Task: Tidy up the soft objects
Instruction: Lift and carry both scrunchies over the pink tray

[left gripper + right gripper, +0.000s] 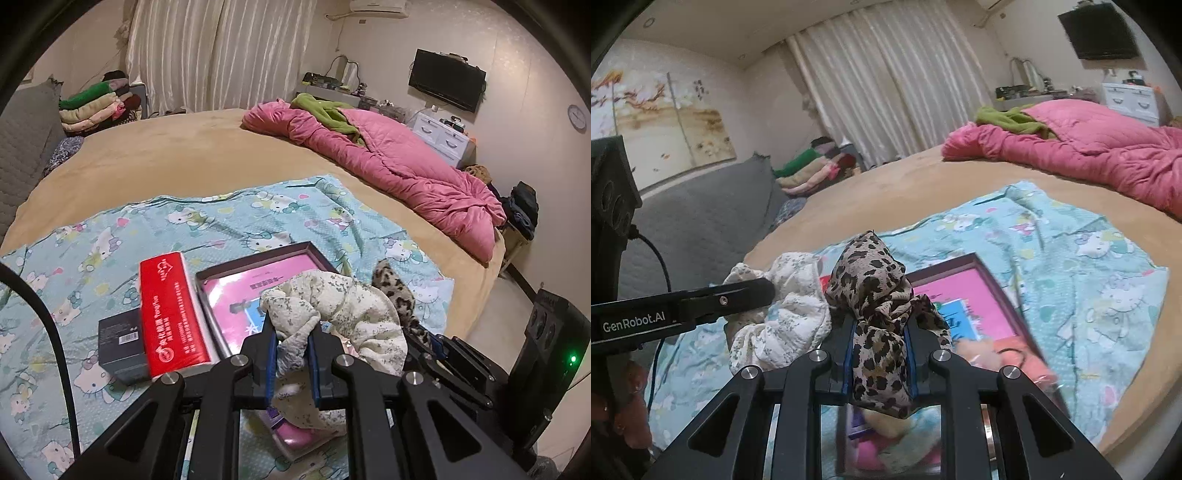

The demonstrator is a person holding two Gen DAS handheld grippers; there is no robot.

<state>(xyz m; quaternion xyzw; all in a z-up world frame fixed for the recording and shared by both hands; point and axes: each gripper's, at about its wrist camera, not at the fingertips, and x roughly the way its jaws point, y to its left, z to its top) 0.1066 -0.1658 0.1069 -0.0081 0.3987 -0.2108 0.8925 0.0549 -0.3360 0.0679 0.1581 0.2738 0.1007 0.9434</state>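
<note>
Grippers both carry fabric above a bed (177,147) covered by a tan sheet. Left gripper (291,354): jaws pressed in on a cream floral cloth (343,306), which bunches up between the blue pads (270,365) and spills out toward 3 o'clock. Right gripper (879,354): jaws clamped on a leopard-print scarf (875,280), with the bulk of the fabric standing above the fingers at 12 o'clock and a short tail hanging below them.

In the right wrist view, the cream cloth sits at 9 o'clock of the scarf, touching it, with the left gripper's finger lying across it.

Below both loads lies a light blue cartoon-print blanket (229,218) spread on the bed. On it rests an open dark-rimmed box (258,273) with a pink printed interior. At 9 o'clock of the box, in the left wrist view, a red tissue pack (173,314) lies just beside it, and a dark small box (120,343) sits at 9 o'clock of the pack.

A pink quilt (406,166) lies bunched along the far edge of the bed at 1 o'clock, with a green cloth (325,110) on its far end. Folded clothes (99,107) are stacked at 10 o'clock beyond the bed.
</note>
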